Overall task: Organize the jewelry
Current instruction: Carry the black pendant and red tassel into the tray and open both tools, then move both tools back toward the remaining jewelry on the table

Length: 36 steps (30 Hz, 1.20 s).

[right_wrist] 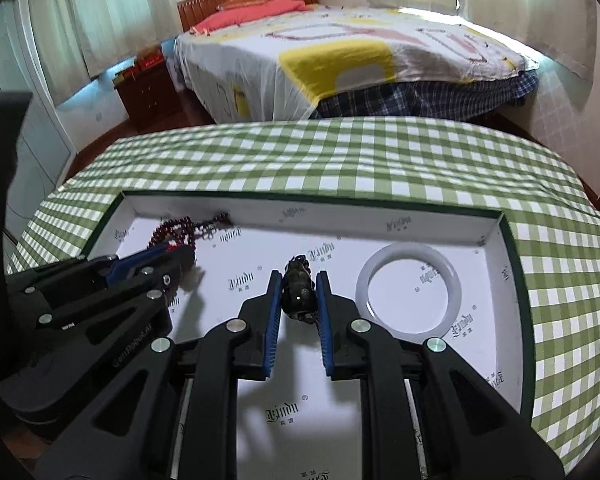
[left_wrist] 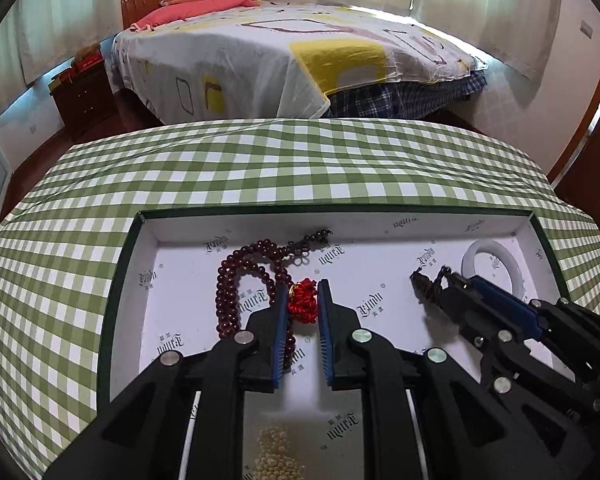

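Left claw (left_wrist: 303,286) is pinched nearly closed on the red knotted tassel (left_wrist: 302,300) of the dark red bead necklace (left_wrist: 236,280), so it's got that one for sure, both blue pads snug against the knot. Right claw (right_wrist: 299,280) is doing the same thing with a small dark beaded piece (right_wrist: 298,292), some kind of blackish bracelet or charm, hard to say exactly which, squeezed between its pads with barely any gap. Everything sits inside the shallow white-lined box (right_wrist: 380,210) with the dark green rim, which lies on the counter (right_wrist: 340,152) under a green-and-white checked cloth. Using that box as the reference: the red necklace is coiled in its left part, running up toward the far wall, with the tassel end lifted into the left claw. The dark piece is about in the middle of the box. A pale white bangle (right_wrist: 410,292) lies flat on the box floor toward the right end, just beside the right claw and not touching it. From the left wrist view there's also a heap of small cream pearls (left_wrist: 278,456) at the near edge of the box, partly hidden under the claw body. Beyond the far side of the box and counter there's a bed (left_wrist: 300,52) with a white and yellow cover.
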Tool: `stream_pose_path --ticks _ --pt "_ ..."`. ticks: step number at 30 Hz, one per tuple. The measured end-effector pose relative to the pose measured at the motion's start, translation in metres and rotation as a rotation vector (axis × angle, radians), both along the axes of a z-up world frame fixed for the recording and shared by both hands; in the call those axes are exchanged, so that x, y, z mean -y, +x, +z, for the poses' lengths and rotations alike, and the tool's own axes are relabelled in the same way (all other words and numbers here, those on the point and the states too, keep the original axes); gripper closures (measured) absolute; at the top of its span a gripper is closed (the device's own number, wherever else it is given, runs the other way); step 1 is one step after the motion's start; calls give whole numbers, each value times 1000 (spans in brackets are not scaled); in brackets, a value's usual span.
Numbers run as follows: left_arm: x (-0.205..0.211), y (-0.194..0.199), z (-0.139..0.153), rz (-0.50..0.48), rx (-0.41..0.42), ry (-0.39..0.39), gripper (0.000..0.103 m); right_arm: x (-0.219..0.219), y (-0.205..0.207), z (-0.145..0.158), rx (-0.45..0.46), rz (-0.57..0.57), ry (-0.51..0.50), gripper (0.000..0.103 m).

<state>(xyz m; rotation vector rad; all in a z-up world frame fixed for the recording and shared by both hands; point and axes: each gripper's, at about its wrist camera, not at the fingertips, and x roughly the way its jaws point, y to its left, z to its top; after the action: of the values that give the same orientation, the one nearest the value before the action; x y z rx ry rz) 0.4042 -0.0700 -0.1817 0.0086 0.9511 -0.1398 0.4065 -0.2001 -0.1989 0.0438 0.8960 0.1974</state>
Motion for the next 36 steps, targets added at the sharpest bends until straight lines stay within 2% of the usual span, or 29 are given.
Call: stream_pose_path --ticks 1,3,9,11,13,15,19,21,24,26,30,36 --pt "0 0 -1 -1 -4 -2 86 0 0 -1 -6 -1 1 84" --pt "1 1 -2 1 -11 -4 73 0 0 0 -5 -2 4 78" --pt "-3 0 0 16 -4 -16 67 4 -1 1 1 -23 16 70" --pt "-5 -4 6 27 23 -12 63 6 -5 5 28 -37 7 61" --pt "-9 -10 13 36 51 -25 56 9 -10 11 54 -51 11 56" --pt "-14 -20 23 42 96 -44 46 12 -18 19 82 -56 15 54" --pt "-20 -40 46 47 164 -46 43 14 -35 37 139 -55 -6 51" --pt "-22 -50 58 51 200 -45 35 14 -44 47 167 -56 -20 45" --pt "-22 -68 77 52 264 -12 29 14 -61 62 206 -58 -46 44" --pt "-21 -80 86 61 296 13 28 14 -74 72 232 -58 -61 44" --pt "-25 -103 98 66 334 13 26 15 -100 85 261 -56 -67 43" --pt "-27 -139 99 64 338 -11 26 15 -135 89 273 -50 -68 43"
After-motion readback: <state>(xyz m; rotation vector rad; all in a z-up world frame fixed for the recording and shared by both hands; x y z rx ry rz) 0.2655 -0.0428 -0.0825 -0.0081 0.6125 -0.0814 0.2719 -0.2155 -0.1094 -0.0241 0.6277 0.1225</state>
